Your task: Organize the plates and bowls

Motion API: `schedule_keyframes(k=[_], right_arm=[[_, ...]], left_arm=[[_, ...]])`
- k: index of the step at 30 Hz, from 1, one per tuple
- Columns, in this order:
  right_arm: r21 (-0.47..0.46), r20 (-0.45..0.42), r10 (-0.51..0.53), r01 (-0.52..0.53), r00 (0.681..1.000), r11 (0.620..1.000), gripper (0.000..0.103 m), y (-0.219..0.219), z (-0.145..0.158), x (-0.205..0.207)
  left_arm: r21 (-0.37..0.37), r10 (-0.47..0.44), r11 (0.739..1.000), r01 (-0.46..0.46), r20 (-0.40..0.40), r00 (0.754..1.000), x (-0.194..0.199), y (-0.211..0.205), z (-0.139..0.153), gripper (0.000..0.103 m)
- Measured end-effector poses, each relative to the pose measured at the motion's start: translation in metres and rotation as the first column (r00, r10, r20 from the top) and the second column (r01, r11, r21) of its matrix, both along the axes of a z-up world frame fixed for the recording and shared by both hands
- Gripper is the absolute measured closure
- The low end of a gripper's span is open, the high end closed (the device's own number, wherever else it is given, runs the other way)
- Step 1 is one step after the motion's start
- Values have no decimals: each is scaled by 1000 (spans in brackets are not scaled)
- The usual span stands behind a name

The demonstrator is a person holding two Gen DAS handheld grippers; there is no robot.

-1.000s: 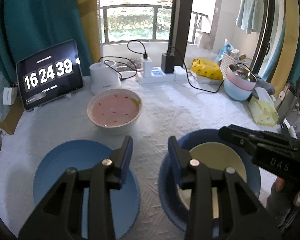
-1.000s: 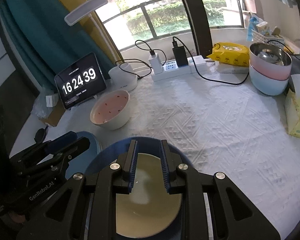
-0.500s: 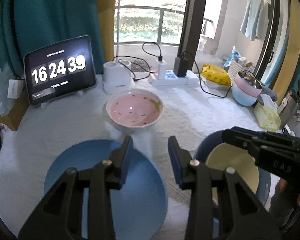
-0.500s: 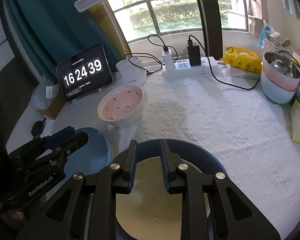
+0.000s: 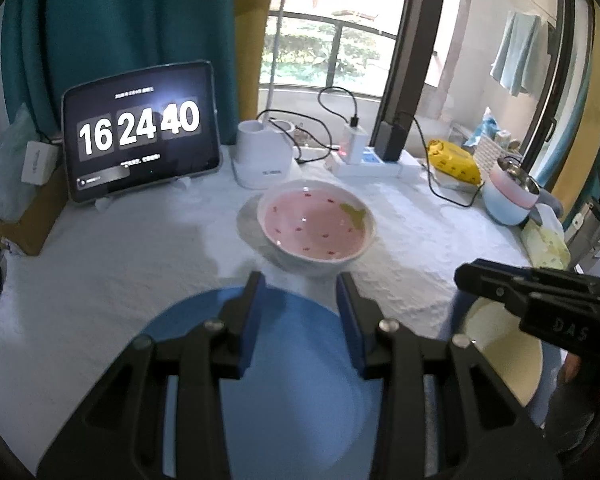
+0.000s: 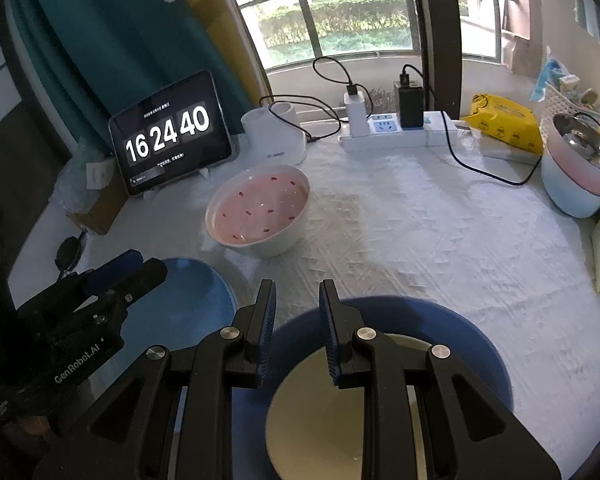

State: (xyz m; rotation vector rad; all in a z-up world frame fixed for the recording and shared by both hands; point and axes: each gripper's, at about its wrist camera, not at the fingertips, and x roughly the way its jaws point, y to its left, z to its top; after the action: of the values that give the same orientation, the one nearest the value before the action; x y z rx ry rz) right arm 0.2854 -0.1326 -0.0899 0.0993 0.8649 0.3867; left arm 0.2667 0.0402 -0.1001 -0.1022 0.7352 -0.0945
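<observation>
Two tools over the plates at the counter's near edge, neither gripping anything.
Left tool [image 5: 298,306] hovered with fingers spread above the light blue plate [image 5: 300,396]; right tool [image 6: 297,312] hung, gap narrow but empty, over the cream plate [image 6: 332,412] nested in the dark blue bowl [image 6: 476,344]. Pink bowl [image 6: 258,210] sat toward the counter's [image 6: 440,240] middle, before the tablet clock [image 6: 170,132]; stacked pastel bowls [image 6: 578,172] at its right edge.

Black tablet screen [image 6: 171,133] w/ white flip-clock digits: "16 24 40". Left gripper [image 6: 134,266] black body: "GenRobot.AI". Right gripper [image 5: 466,276] black body: "DAS".
</observation>
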Motion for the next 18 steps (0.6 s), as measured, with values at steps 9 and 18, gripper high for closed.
schedule_keyframes(k=[9, 18], right_arm=[[-31, -19, -4, 3, 1000, 1000, 79, 14, 1, 29], [-90, -37, -2, -1, 999, 996, 79, 26, 2, 67]], left_arm=[[-14, -5, 1000, 5, -8, 1000, 23, 19, -1, 65], [-77, 25, 997, -29, -63, 998, 56, 30, -10, 65]])
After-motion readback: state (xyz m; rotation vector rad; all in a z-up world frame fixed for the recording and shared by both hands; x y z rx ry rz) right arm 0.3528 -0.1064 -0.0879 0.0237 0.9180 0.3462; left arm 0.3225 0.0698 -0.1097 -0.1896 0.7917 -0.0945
